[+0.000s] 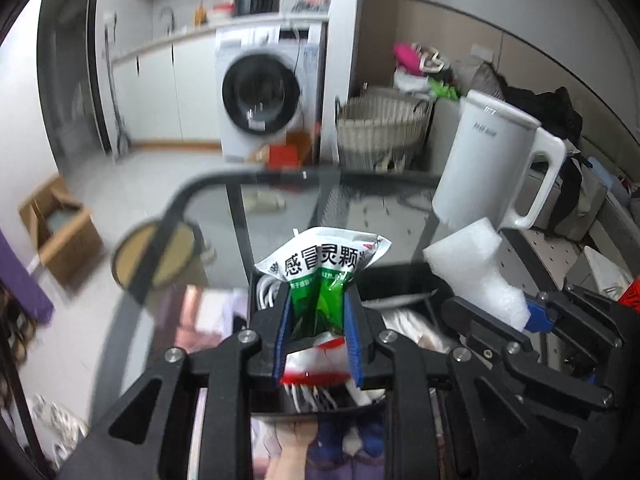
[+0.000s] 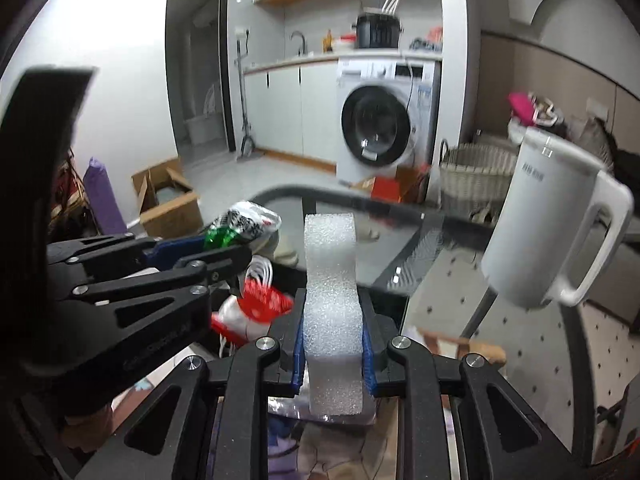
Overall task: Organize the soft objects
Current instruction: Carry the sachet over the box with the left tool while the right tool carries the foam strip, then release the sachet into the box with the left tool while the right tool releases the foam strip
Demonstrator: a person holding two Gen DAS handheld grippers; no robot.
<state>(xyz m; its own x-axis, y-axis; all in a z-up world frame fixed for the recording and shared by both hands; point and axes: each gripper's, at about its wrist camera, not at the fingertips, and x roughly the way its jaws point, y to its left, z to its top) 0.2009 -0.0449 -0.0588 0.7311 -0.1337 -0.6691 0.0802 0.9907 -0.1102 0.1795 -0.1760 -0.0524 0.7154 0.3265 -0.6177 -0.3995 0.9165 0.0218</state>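
Green-and-white sachet pack (image 1: pixel 320 276) is held upright between the blue-padded fingers (image 1: pixel 282 332) of the left gripper (image 1: pixel 318 340), clamped narrow on its green lower part. Large black Chinese characters are printed across its white upper band; "感冒灵颗" can be read, the last character being cut off by a crease. Smaller white print on the green band is too blurred to read.

White foam block (image 2: pixel 330 312) is pinched upright in the right gripper (image 2: pixel 332 344), fingers (image 2: pixel 299 356) pressed narrow on both sides so that the foam is waisted at the grip. Its top stands well above the fingertips; its lower end is seen below them.

Both loads are carried above a black bin (image 1: pixel 400 276), just beside each other. Inside the bin a coiled white cable (image 1: pixel 266 288) and a red-and-white packet (image 2: pixel 262 300) are partly seen; the rest is hidden behind the grippers.

The bin sits on a glass counter (image 2: pixel 404 248) with a dark rim. A white electric kettle (image 1: pixel 492 160) stands at the right; grey lettering on its body is noted but cannot be read.

Beyond, a front-loading washing machine (image 1: pixel 264 92), a woven basket (image 1: pixel 380 128) and an open cardboard box (image 2: pixel 168 196) on the floor are seen, all blurred. A label on the washer door is illegible.
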